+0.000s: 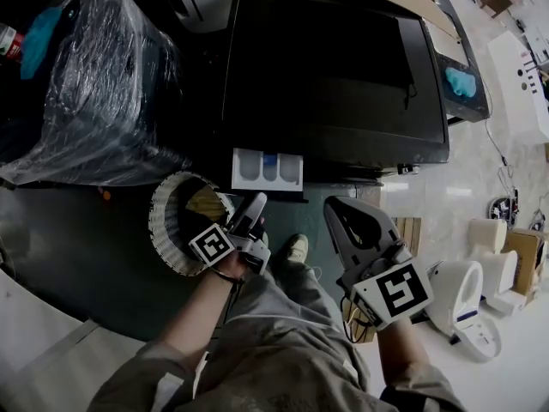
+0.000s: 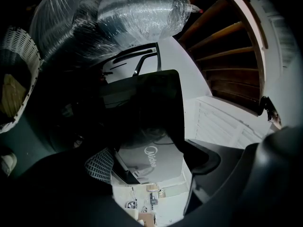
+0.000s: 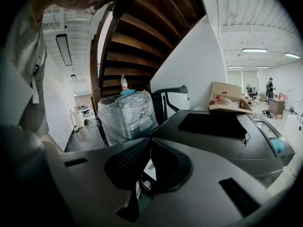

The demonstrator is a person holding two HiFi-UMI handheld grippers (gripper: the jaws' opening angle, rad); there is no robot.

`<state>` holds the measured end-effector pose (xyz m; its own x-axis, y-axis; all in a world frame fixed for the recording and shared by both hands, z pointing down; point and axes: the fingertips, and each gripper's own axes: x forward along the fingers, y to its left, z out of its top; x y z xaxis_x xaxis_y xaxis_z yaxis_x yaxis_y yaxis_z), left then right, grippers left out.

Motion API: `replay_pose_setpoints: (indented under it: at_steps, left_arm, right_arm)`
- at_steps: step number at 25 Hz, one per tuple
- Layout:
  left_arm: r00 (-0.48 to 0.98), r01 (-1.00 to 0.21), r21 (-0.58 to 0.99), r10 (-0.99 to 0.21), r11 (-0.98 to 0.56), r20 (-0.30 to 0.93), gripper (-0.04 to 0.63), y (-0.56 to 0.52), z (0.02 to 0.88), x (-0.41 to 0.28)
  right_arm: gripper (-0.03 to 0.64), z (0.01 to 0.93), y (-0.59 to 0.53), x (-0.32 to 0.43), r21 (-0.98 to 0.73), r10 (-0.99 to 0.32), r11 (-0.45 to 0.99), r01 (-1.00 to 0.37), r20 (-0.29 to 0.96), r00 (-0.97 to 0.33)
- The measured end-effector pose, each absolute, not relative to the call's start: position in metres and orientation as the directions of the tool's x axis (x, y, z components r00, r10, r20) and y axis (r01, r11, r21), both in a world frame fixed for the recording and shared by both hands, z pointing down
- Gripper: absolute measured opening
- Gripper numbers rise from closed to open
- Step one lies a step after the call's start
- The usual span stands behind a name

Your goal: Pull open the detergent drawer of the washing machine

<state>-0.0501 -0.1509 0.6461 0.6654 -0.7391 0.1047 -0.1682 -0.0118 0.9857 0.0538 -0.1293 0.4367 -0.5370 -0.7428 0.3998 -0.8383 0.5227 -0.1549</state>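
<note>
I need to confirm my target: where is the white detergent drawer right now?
Head view, centre: the white detergent drawer juts open from the black washing machine, just beyond the left gripper and right of the round wicker basket.

Head view: from above the person, steeply down on washer (image 1: 334,67) top, near; wrapped bundle (image 1: 94,84) at 10 o'clock. Left gripper view: close at washer front, rolled sideways, bundle at 12 o'clock. Right gripper view: level across washer top, bundle just 9 o'clock of centre. All three share washer and bundle.
</note>
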Motion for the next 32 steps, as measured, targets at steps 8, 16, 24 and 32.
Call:
replay_pose_setpoints:
  at_steps: [8, 16, 24, 32]
  left_arm:
    - [0.652, -0.165, 0.986, -0.748, 0.020, 0.124, 0.463, -0.118, 0.648, -0.054]
    - [0.626, -0.205, 0.979, -0.766, 0.018, 0.145, 0.445, -0.103, 0.649, -0.060]
    - [0.597, -0.230, 0.973, -0.786, 0.025, 0.161, 0.430, -0.100, 0.648, -0.066]
    - [0.586, -0.232, 0.972, -0.790, 0.048, 0.179, 0.423, -0.093, 0.649, -0.069]
  right_arm:
    - [0.031, 0.436, -0.111, 0.054, -0.129, -0.724, 0.541, -0.831, 0.431, -0.538]
    - [0.031, 0.433, -0.099, 0.047, -0.130, -0.716, 0.559, -0.819, 0.424, -0.555]
    - [0.031, 0.429, -0.096, 0.046, -0.116, -0.710, 0.567, -0.815, 0.434, -0.555]
    - [0.031, 0.432, -0.093, 0.049, -0.107, -0.698, 0.581, -0.807, 0.444, -0.561]
